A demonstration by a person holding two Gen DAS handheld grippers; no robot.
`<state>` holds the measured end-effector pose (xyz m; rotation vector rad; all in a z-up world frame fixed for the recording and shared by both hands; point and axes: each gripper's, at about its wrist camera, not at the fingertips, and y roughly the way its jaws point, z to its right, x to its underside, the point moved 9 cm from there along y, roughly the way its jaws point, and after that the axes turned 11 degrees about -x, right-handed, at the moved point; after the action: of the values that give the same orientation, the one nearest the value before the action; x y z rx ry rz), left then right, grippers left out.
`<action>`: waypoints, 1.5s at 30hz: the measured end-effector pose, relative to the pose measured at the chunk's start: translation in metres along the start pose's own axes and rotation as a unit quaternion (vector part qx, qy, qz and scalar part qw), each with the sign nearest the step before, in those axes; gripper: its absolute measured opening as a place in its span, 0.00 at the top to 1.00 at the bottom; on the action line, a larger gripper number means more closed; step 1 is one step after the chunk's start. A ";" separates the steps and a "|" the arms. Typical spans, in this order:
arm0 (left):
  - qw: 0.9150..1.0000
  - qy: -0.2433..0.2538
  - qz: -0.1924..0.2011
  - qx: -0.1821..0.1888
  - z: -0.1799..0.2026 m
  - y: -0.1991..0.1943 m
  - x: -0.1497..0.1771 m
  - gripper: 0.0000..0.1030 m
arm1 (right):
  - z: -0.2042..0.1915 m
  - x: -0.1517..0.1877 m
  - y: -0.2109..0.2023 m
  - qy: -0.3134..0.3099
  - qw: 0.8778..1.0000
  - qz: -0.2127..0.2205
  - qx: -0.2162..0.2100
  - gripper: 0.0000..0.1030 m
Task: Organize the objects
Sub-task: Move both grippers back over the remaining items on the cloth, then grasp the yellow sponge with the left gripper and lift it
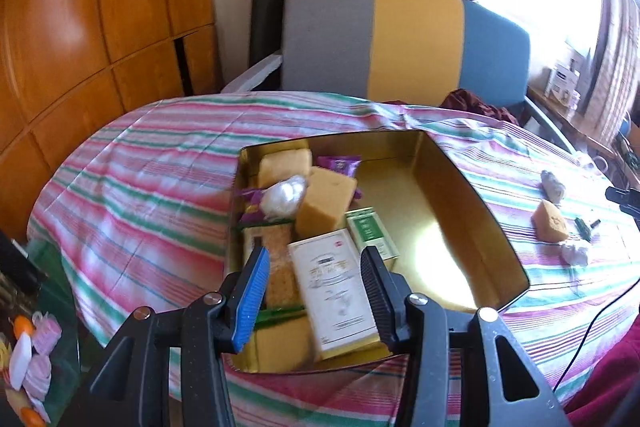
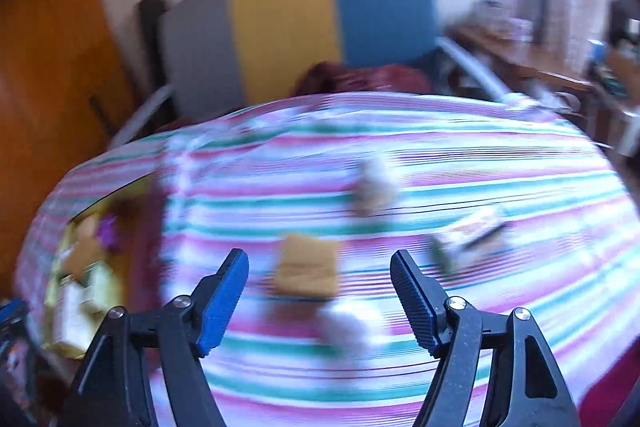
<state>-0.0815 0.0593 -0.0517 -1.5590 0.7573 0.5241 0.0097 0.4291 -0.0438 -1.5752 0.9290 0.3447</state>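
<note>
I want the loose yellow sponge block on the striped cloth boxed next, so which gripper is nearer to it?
Right. The right gripper hovers just short of the yellow sponge block, jaws open. The left gripper hangs over the gold tin box, well left of it.

Below the left jaws, a glossy gold metal tin (image 1: pixel 460 187) holds rough porous sponges (image 1: pixel 326 201) and smooth paper boxes (image 1: pixel 334 291), on matt striped cloth (image 1: pixel 140 163).

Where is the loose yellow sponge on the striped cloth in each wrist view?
Left wrist view: the loose yellow sponge lies far right on the striped cloth, outside the gold tin.
Right wrist view: blurred, the sponge sits low centre, ahead of the right hand-held gripper, whose jaws stand apart.
Shared landmark: the grey, yellow and blue chair back.
</note>
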 end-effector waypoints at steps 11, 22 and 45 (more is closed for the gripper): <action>0.997 0.069 0.020 0.031 0.073 -0.012 -0.020 0.54 | 0.115 0.014 -0.001 0.182 0.982 0.024 0.046 0.26; 0.986 0.139 0.023 0.087 0.164 -0.022 -0.021 0.54 | 0.111 0.019 -0.001 0.198 0.980 0.023 0.026 0.22; 0.961 0.193 -0.077 0.181 0.299 0.007 0.011 0.54 | 0.130 0.023 -0.006 0.272 0.962 0.033 -0.009 0.21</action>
<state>-0.0503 0.3520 -0.1043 -1.3719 0.9561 -0.0435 0.0644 0.5411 -0.0868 -1.6900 1.4026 -0.0455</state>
